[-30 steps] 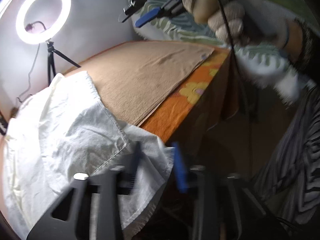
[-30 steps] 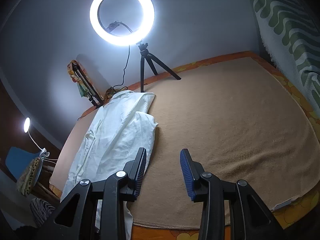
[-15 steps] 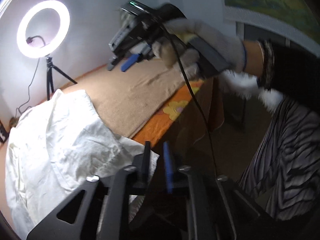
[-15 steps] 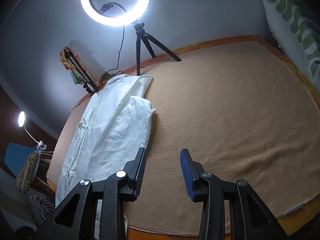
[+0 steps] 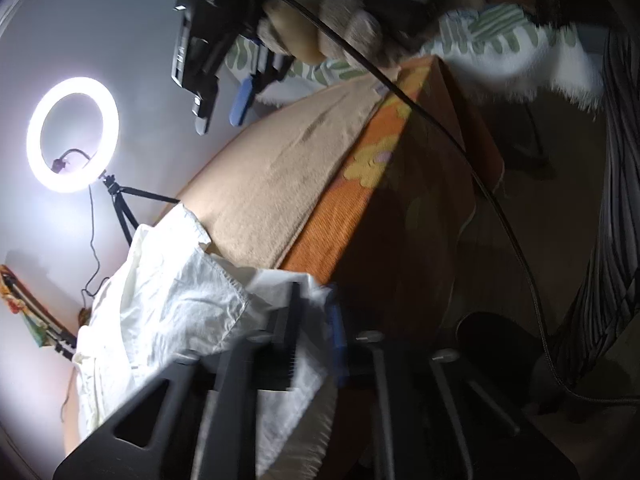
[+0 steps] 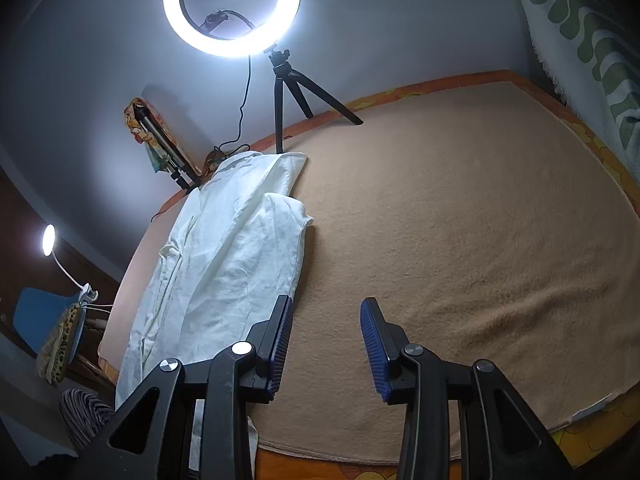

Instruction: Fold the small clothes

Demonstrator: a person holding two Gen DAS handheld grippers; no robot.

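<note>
A white garment [image 6: 224,264] lies in a long strip on the left part of the tan blanket [image 6: 460,240], its near end hanging over the front edge. In the left wrist view my left gripper [image 5: 314,340] is shut on the garment's [image 5: 168,312] hanging corner at the bed's edge. My right gripper [image 6: 326,344] is open and empty, held above the blanket just right of the garment. It also shows in the left wrist view [image 5: 224,108], high above the bed, held by a gloved hand.
A ring light on a tripod [image 6: 232,4] stands at the far edge of the bed. A green-patterned cloth [image 6: 580,40] hangs at the right. An orange flowered sheet [image 5: 372,184] covers the bed's side. A small lamp [image 6: 50,240] and a blue chair [image 6: 36,316] stand at the left.
My left gripper has closed on the garment's hanging corner and tilted. My right gripper has stayed open and shifted slightly over the blanket.
</note>
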